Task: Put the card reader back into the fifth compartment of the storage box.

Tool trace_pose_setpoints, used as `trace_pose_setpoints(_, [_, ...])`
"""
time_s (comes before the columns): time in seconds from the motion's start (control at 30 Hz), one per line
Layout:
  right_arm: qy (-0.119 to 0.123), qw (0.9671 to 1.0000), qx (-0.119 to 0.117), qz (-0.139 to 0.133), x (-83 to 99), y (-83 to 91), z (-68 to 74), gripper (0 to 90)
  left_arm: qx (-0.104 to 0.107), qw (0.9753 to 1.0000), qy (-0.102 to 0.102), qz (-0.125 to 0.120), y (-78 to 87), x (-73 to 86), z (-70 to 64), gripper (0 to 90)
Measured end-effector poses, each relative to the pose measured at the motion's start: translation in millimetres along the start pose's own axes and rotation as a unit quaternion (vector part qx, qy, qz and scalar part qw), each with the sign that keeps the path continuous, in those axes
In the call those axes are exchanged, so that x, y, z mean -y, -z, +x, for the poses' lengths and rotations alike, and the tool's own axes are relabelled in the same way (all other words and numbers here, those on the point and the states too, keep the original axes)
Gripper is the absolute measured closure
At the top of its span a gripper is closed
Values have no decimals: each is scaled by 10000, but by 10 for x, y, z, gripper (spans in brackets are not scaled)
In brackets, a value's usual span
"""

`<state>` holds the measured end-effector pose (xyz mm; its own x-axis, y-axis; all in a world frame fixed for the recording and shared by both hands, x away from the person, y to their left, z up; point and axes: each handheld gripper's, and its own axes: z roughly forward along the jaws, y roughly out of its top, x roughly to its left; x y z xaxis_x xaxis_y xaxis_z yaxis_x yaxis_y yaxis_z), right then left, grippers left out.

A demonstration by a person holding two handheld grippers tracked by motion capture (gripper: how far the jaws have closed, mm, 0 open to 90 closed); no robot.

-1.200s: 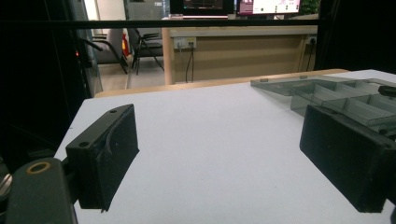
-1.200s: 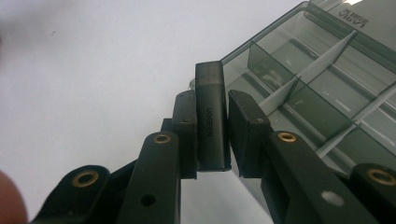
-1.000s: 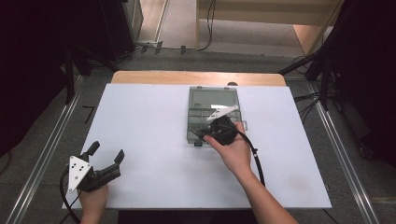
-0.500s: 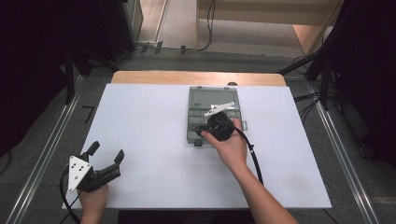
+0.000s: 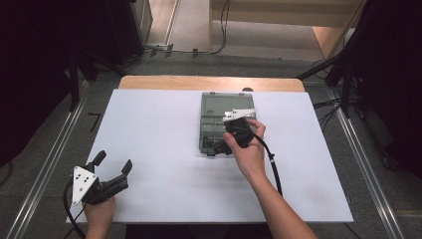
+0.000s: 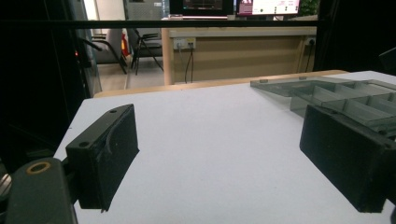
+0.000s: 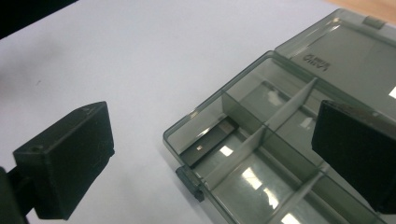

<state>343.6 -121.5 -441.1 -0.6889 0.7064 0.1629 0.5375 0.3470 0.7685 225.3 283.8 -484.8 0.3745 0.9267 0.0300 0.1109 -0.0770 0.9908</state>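
At the near left of the counter [image 5: 164,149], the left gripper [image 5: 113,164] rests with fingers released. Farther, right of centre, the right gripper [image 5: 219,148] hovers released over the open organizer box [image 5: 214,107]: probably light, stiff, slick plastic, best gripped by its rim.

Smoky grey translucent plastic compartment box [image 7: 280,154]: smooth, glossy, glinting with light patches on its floor and dividers. Matt white bench top [image 5: 159,134], paper-smooth, with a bare wood strip [image 5: 209,82] along the far edge. Matt black plastic jaws on the left gripper [image 6: 243,158] and the right gripper [image 7: 215,154], faintly grainy.
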Motion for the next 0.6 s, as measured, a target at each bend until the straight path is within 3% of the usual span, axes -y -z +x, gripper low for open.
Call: trace_pose_setpoints(0.6, [105,9994,51,-312,232,372,-148,0,-4,10000,9,-4,-5,1,-7,116])
